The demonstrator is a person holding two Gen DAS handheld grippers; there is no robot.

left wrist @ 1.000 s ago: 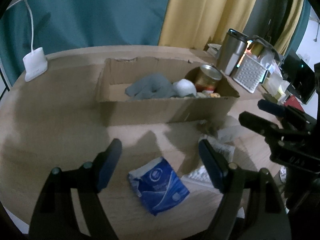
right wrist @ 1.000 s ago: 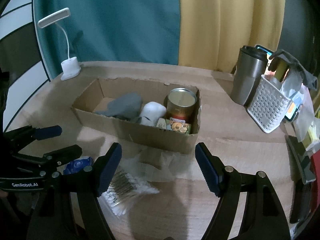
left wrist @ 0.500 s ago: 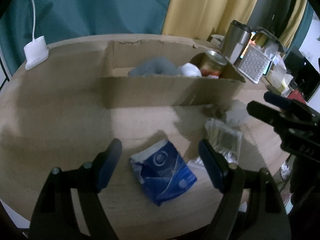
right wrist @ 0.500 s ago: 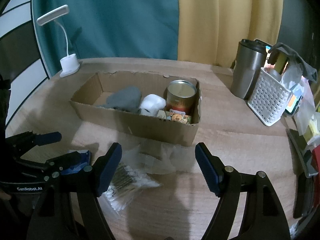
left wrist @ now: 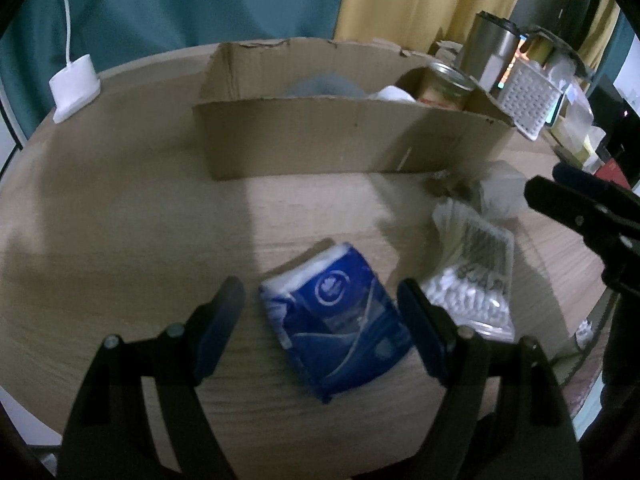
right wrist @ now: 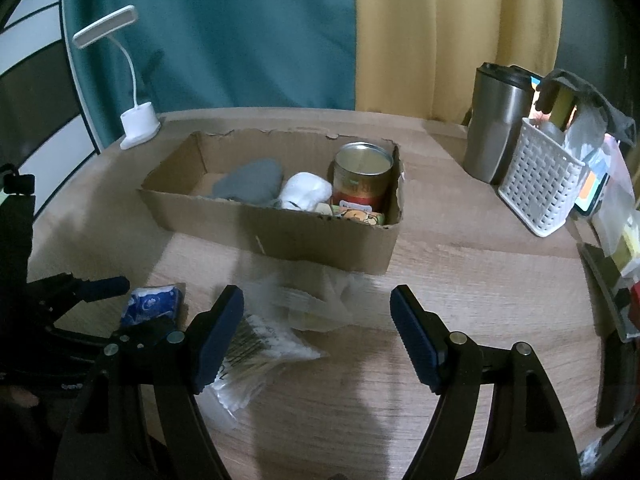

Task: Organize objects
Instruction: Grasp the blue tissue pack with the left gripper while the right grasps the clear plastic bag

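The left gripper (left wrist: pixel 320 312) stands wide with nothing pressed between its pads, and the blue tissue pack (left wrist: pixel 336 320) lies flat on the table (left wrist: pixel 120 240) right between them, turned a little askew to the line of the jaws. Judging from this, the step in hand is picking up that pack. To do it well, lower until the pads flank the pack's long sides, twist the wrist slightly so the pads meet those sides squarely, and close gently: the pack looks soft and should squash rather than slip (a soft wrapper forgives a firm squeeze, but a corner grip may let it swing).

Just to its right lies a clear bag of cotton swabs (left wrist: pixel 472 272), close to the right-hand pad, so keep that pad from snagging its film. The right gripper (right wrist: pixel 316 332) hangs open and empty above the crumpled plastic (right wrist: pixel 312 300), apart from the pack.

Farther off is the cardboard box (left wrist: pixel 320 140), already holding a grey cloth (right wrist: pixel 248 184), a white roll (right wrist: pixel 306 192) and a can (right wrist: pixel 362 176). Its left part looks free, probably the best spot for the pack; lift clear of the near wall before crossing.
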